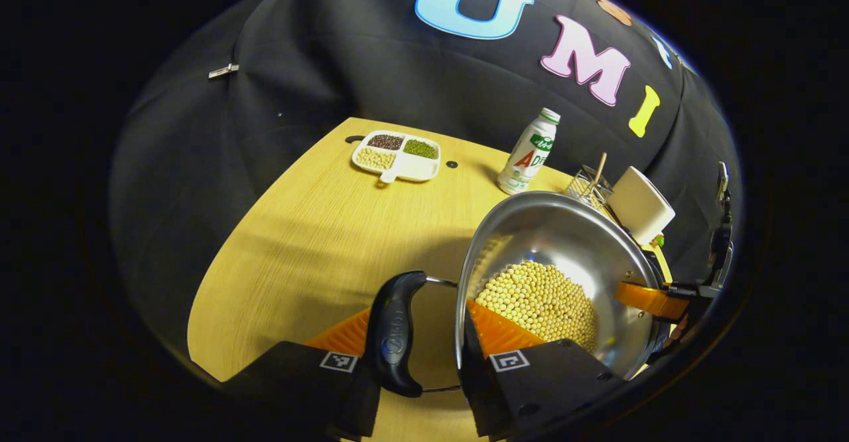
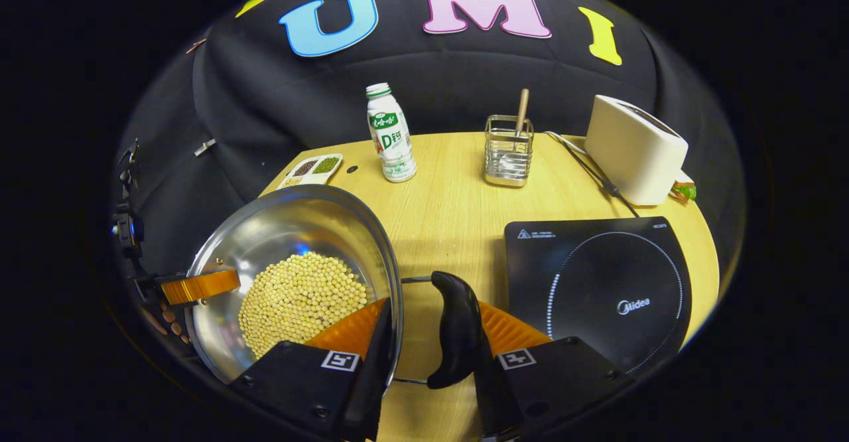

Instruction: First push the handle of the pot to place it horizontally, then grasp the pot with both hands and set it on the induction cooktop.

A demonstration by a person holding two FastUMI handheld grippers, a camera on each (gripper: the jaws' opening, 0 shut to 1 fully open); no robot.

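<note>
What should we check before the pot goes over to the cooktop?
1. Left claw straddles the left handle and the pot rim: ok.
2. Right claw straddles the right handle and the rim: ok.
3. Both claws squeezing tight: cannot tell.
4. Beans sit well below the rim: ok.
5. Cooktop bare: ok.
6. Pot on the cooktop yet: not ok, it is beside it.

Steel pot (image 2: 292, 256) of yellow beans tilts left of the black induction cooktop (image 2: 597, 283)
</note>
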